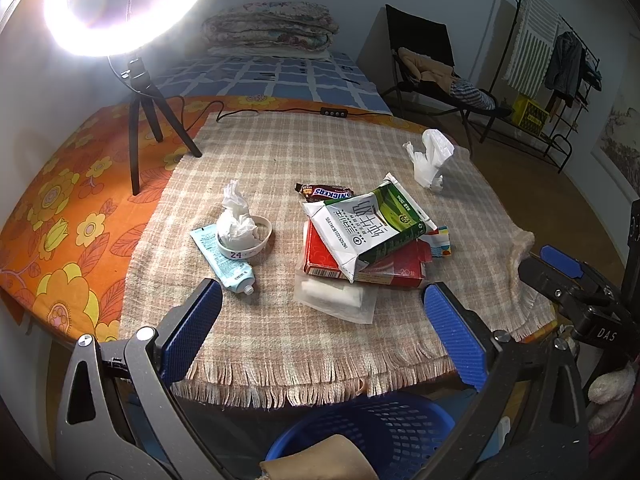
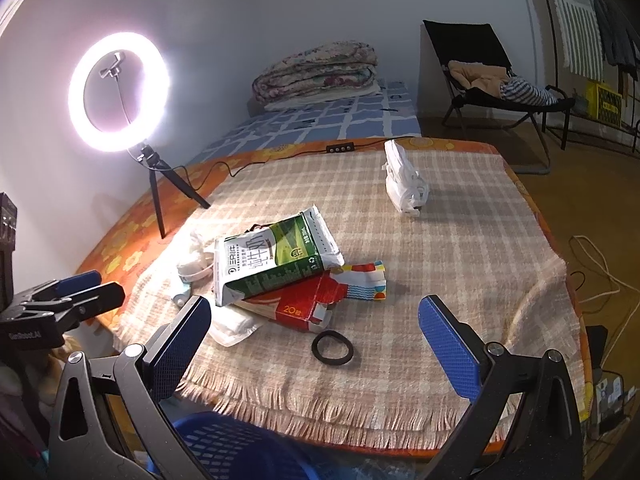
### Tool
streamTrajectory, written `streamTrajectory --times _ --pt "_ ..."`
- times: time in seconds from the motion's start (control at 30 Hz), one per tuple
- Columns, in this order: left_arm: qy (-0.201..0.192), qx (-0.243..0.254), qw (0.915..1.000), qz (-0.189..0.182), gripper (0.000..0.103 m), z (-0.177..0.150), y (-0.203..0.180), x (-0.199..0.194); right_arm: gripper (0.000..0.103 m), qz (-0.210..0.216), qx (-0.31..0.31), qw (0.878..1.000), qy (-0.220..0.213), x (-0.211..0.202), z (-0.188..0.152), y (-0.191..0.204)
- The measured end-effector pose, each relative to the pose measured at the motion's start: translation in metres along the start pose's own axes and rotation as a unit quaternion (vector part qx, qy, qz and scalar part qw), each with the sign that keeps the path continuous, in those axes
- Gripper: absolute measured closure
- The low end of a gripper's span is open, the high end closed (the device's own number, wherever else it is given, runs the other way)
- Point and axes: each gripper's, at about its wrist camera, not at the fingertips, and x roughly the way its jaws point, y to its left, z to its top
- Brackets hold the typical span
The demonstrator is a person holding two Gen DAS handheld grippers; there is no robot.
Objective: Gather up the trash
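Note:
Trash lies on a plaid cloth [image 1: 280, 152]. A green-white milk carton [image 1: 376, 226] rests on a red box [image 1: 324, 260], with a Snickers wrapper [image 1: 324, 192] behind and a clear packet [image 1: 336, 298] in front. A crumpled tissue [image 1: 236, 220] sits in a white ring [image 1: 262, 242] beside a blue tube [image 1: 224, 260]. A white plastic bag [image 1: 430, 156] lies far right. My left gripper [image 1: 322, 330] is open and empty near the cloth's front edge. My right gripper [image 2: 314, 346] is open and empty, above a black hair band [image 2: 333, 347]. The carton [image 2: 276, 262] also shows there.
A blue basket [image 1: 380, 436] stands below the table's front edge, holding a tan item [image 1: 316, 458]. A ring light on a tripod [image 2: 120, 92] stands at the back left with its cable [image 1: 280, 111] along the table's rear. A bed, chair and rack lie beyond.

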Motion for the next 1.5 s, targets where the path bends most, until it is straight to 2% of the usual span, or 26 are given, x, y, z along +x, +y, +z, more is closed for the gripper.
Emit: streamTrajectory --times 0.5,1.5 --pt "0.000 0.001 1.0000 0.002 0.000 0.001 0.000 0.001 0.000 0.005 0.014 1.000 0.017 0.004 0.000 -0.005" --pt "0.004 0.001 1.0000 0.008 0.000 -0.002 0.016 0.003 0.000 -0.001 -0.016 0.999 0.042 0.010 -0.004 -0.001"
